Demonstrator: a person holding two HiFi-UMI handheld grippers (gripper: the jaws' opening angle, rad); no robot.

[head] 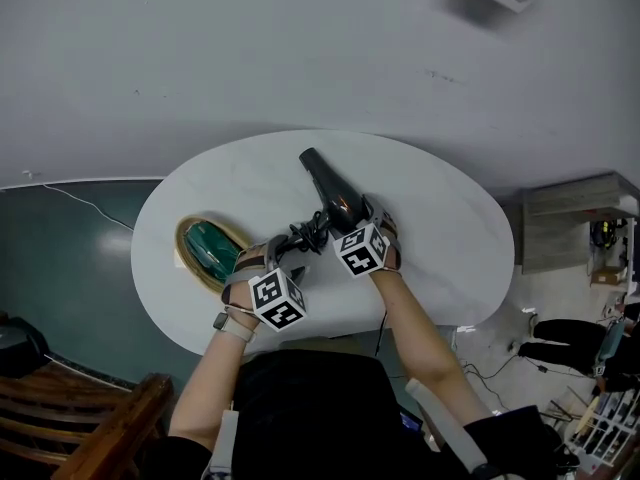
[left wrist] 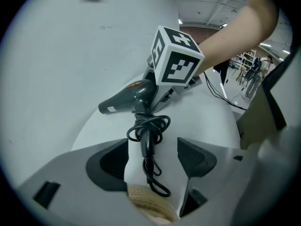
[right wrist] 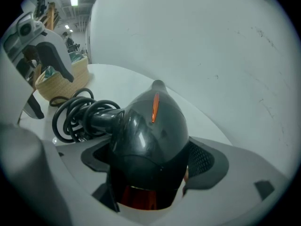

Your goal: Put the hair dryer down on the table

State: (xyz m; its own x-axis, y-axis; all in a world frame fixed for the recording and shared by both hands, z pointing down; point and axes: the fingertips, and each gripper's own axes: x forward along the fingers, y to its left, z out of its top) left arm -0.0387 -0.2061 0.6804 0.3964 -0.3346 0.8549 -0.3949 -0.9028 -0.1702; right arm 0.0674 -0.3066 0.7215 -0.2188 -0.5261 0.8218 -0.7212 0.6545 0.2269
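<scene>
In the head view, the dark grey plastic hair dryer (head: 322, 180) is over the middle of the white oval table (head: 435, 218), its narrow nozzle pointing away from you and to the left. Your right gripper (head: 352, 220) meets its rounded rear end. The bundled black cord (head: 308, 234) hangs off the handle on the near side, just ahead of your left gripper (head: 290, 266). A round woven basket (head: 184, 238) with something dark green in it sits on the table to the left, close to your left hand (head: 243, 290).

In the left gripper view, the jaws are spread wide and touch nothing. The cord's loops and its plug lie in the gap between them, over the white tabletop. Beyond, the hair dryer shows side-on: a tapered barrel with a pale label near the mouth, an orange mark on top, and the handle pointing back toward you. The right gripper's marker cube stands over its rear.

In the right gripper view, the jaws are clamped on the hair dryer's glossy, bulbous rear housing, one pad on each side. A thin orange stripe runs along its top and the back end shows reddish orange. The handle sticks out to the left into the coiled cord. You cannot tell from any view whether the hair dryer touches the table.
</scene>
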